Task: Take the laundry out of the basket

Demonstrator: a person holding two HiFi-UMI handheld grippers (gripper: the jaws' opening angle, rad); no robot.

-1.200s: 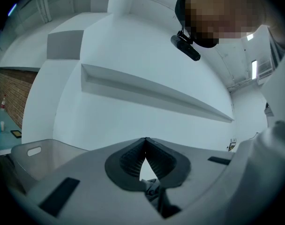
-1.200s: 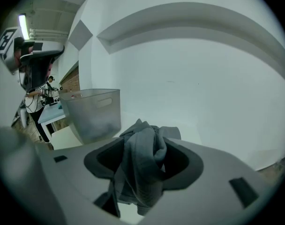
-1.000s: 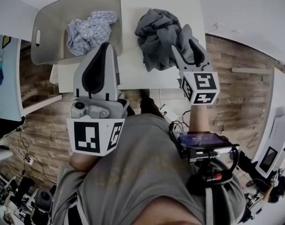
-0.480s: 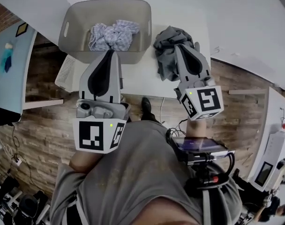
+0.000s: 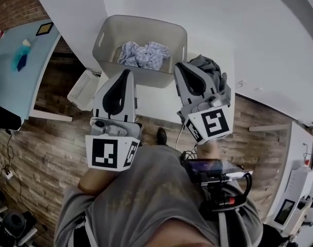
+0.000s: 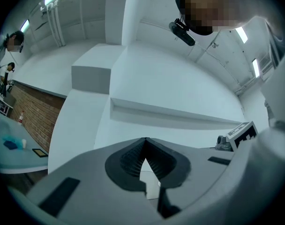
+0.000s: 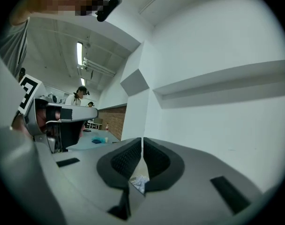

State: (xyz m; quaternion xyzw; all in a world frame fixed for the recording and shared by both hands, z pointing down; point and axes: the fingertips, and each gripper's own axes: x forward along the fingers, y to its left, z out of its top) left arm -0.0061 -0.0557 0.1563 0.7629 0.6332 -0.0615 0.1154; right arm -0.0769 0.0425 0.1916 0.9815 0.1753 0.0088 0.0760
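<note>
The person is holding both tools up in front of the chest, side by side and pointing out over the white tabletop [image 5: 154, 99]. The left tool [image 5: 126, 72] is aiming at the near wall of the basket [image 5: 109, 35] with its jaws pressed together on nothing. The right tool [image 5: 178, 65] is likewise closed and is covering part of the gray garment [image 5: 212, 68] lying beside the basket. The checked cloth [image 5: 144, 54] is sitting bunched inside the basket, and the pale scrap showing under the right jaws is probably that cloth beyond them.
</note>
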